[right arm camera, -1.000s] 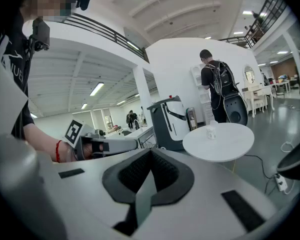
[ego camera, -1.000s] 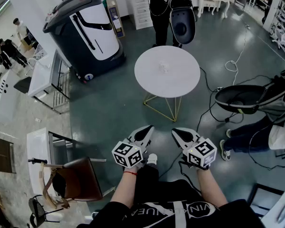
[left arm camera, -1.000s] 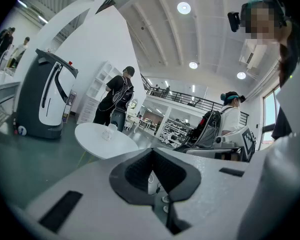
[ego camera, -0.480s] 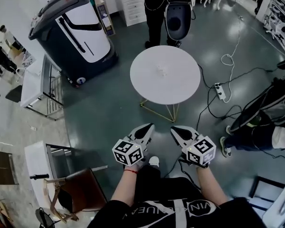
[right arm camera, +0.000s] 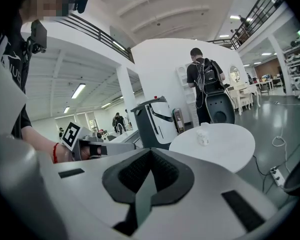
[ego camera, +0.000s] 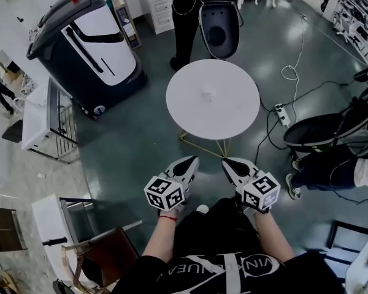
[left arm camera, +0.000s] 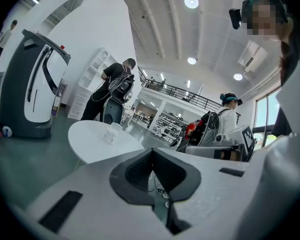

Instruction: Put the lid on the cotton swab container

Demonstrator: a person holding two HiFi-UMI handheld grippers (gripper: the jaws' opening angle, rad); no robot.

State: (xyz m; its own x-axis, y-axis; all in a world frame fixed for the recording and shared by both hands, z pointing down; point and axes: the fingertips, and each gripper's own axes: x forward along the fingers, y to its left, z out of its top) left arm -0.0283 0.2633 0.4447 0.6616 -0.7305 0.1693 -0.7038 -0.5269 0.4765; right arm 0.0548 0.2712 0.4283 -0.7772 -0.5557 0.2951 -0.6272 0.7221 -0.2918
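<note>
A small clear cotton swab container (ego camera: 208, 93) stands near the middle of a round white table (ego camera: 233, 118), well ahead of both grippers. It also shows far off as the container (left arm camera: 109, 135) in the left gripper view and the container (right arm camera: 203, 136) in the right one. I cannot make out its lid as a separate piece at this distance. My left gripper (ego camera: 189, 163) and right gripper (ego camera: 228, 163) are held side by side at waist height, short of the table's near edge. Each is shut with nothing between its pads, as the left gripper (left arm camera: 151, 152) and right gripper (right arm camera: 150, 152) views show.
A big dark grey and white machine (ego camera: 89, 38) stands at the far left. A person with a black pod-shaped seat (ego camera: 218, 32) is behind the table. Cables and a power strip (ego camera: 283, 116) lie on the floor at right, beside a black seat (ego camera: 322, 130). A wooden chair (ego camera: 104, 256) sits at lower left.
The head view has shifted forward and the table now sits a little nearer and lower in the frame. Both grippers stay shut and level, side by side.
</note>
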